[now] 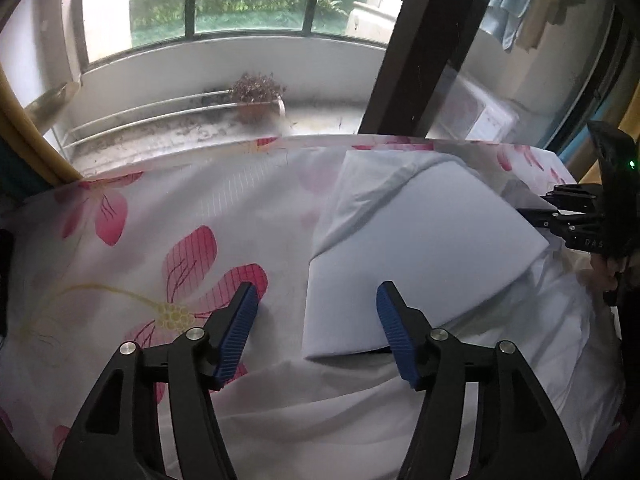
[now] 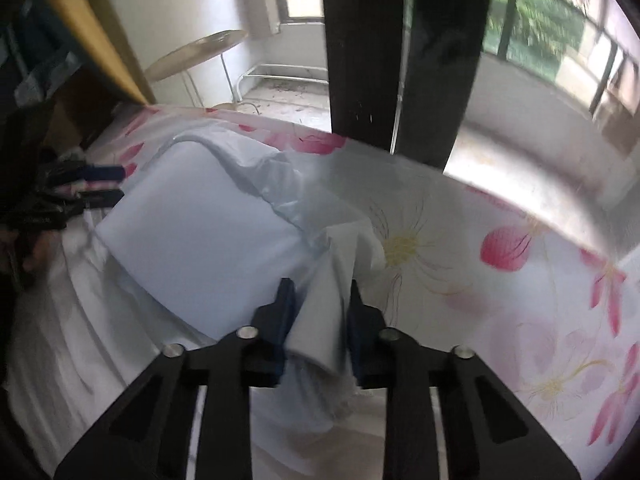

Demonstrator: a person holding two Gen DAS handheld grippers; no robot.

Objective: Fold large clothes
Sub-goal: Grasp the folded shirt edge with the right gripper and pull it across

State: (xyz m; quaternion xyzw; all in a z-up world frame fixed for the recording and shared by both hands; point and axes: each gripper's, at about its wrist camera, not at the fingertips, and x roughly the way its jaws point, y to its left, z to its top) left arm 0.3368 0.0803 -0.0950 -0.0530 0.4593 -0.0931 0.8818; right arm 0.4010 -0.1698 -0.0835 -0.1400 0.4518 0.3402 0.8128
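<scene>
Floral bedsheet [image 1: 132,240] lay under the pale garment [image 1: 420,248]; the right gripper [image 2: 318,312] pinched a fold, the left gripper [image 1: 318,320] gaped empty. Slack might undo the fold.

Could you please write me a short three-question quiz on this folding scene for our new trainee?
1. True or false: the left gripper is open and holds nothing.
2. What does the right gripper have between its fingers: (a) the floral bedsheet, (b) a fold of the pale blue garment, (c) nothing?
3. In the left wrist view, what plant stands on the balcony floor beyond the bed?

Key: 1. True. 2. (b). 3. A potted plant with reddish leaves.
</scene>
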